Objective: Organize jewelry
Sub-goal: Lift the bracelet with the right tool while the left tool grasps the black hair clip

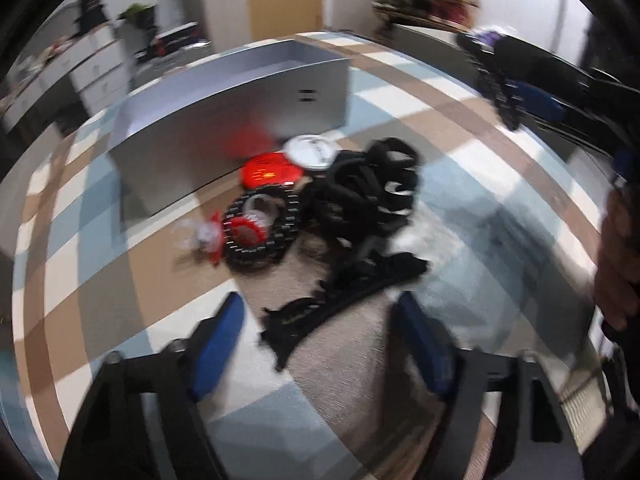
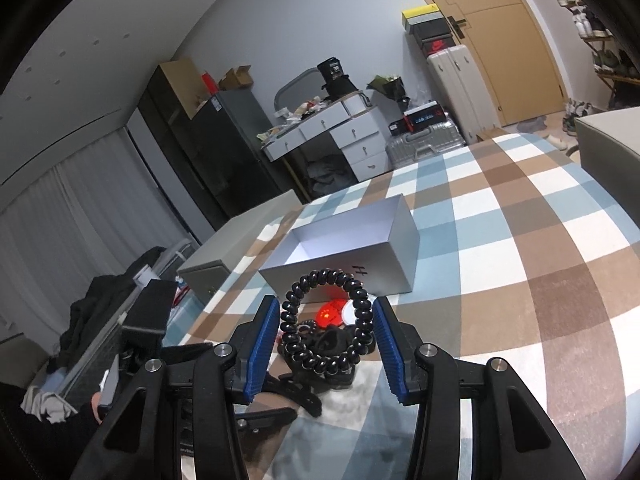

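On a checked bedspread lies a pile of jewelry: a black beaded bracelet [image 1: 260,226], a red badge [image 1: 270,171], a white round badge [image 1: 311,152], black hair ties [image 1: 370,188] and a black lace choker [image 1: 340,300]. A grey open box [image 1: 228,120] stands behind them; it also shows in the right wrist view [image 2: 352,240]. My left gripper [image 1: 320,340] is open above the choker, empty. My right gripper [image 2: 326,328] is shut on a black spiral hair tie [image 2: 326,320], held above the pile.
The right gripper [image 1: 520,88] shows at the upper right of the left view. A white desk with drawers [image 2: 340,136], suitcases [image 2: 424,140] and a dark cabinet [image 2: 200,152] stand beyond the bed. A grey cabinet [image 2: 224,256] is beside the bed.
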Demonstrator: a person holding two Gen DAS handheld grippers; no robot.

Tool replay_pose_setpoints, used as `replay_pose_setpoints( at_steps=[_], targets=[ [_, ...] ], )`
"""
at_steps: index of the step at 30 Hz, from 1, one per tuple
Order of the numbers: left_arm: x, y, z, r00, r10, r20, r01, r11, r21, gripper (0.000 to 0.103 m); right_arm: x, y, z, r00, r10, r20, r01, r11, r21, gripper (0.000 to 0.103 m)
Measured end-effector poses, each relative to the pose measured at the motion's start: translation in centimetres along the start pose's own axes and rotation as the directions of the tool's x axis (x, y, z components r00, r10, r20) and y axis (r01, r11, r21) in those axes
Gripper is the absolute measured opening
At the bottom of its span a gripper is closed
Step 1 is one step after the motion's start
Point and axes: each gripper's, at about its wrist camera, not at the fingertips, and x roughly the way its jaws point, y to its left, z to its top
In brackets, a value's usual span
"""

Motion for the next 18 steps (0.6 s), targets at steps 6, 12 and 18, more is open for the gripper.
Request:
replay_pose_setpoints(
  at_steps=[6, 12, 18],
  targets=[
    [-1.2, -1.3, -0.7, 0.996, -0.064, -0.067, 0.071, 0.992, 0.107, 0.028, -0.4, 0.1, 0.0, 1.000, 0.007, 0.012, -0.007, 1.000, -0.002, 0.047],
    [-0.9, -1.9, -0.2, 0.995, -0.070, -0.066, 0.076, 0.992, 0.100, 0.029, -0.8, -0.1, 0.1, 1.000, 0.013, 0.021, -0.013, 1.000, 0.010, 0.047],
    [0.0, -1.7, 1.2, 0.991, -0.120, -0.066, 0.124, 0.990, 0.065, 0.039, -1.6, -0.1, 0.1, 0.999, 0.012, 0.034, -0.012, 1.000, 0.008, 0.047]
  ],
)
